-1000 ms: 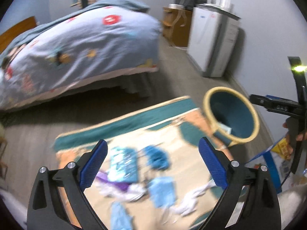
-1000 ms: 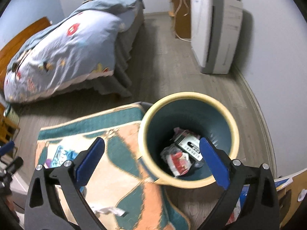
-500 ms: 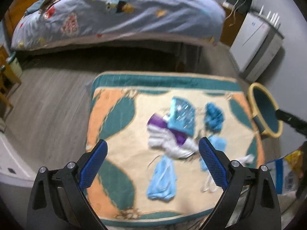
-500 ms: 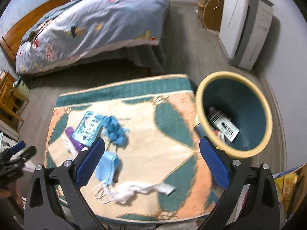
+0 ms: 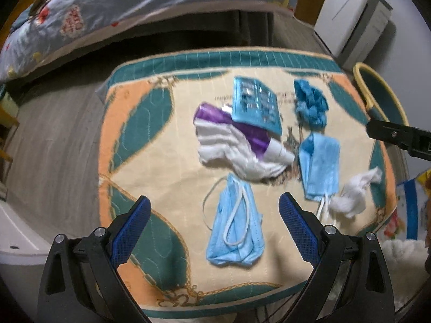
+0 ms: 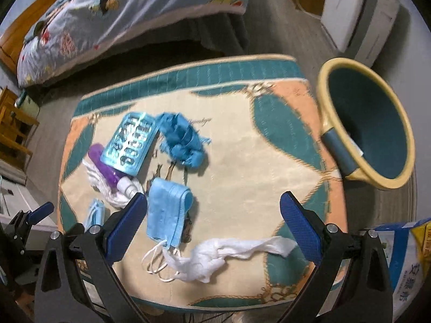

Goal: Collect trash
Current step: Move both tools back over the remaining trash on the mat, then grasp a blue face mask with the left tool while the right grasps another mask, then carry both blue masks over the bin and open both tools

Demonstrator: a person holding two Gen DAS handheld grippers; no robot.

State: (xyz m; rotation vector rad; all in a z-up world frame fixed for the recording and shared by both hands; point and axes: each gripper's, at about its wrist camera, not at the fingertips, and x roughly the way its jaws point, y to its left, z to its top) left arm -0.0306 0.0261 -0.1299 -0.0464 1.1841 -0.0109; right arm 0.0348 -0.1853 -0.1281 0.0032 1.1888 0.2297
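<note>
Trash lies on a patterned rug [image 5: 140, 145]: a light blue face mask [image 5: 237, 231], a second mask [image 5: 320, 164] [image 6: 168, 210], a white crumpled tissue [image 5: 353, 193] [image 6: 226, 255], a blue blister pack [image 5: 256, 105] [image 6: 129, 142], a purple tube [image 5: 242, 129], a white cloth [image 5: 229, 150] and a crumpled blue cloth [image 5: 309, 102] [image 6: 183, 140]. A yellow-rimmed teal bin [image 6: 369, 126] [image 5: 377, 94] stands at the rug's right edge. My left gripper [image 5: 214, 228] is open above the near mask. My right gripper [image 6: 214, 223] is open above the tissue.
A bed with a printed blue cover [image 5: 134, 2] [image 6: 121, 13] lies beyond the rug. A white appliance [image 5: 353, 13] stands against the right wall. Wooden furniture [image 6: 13, 126] is at the left. A printed bag [image 6: 409, 255] sits at the lower right.
Both grippers have swung down and closer to the rug. The trash now fills both views, and the bin has shifted to the right edge. Both stay open.
</note>
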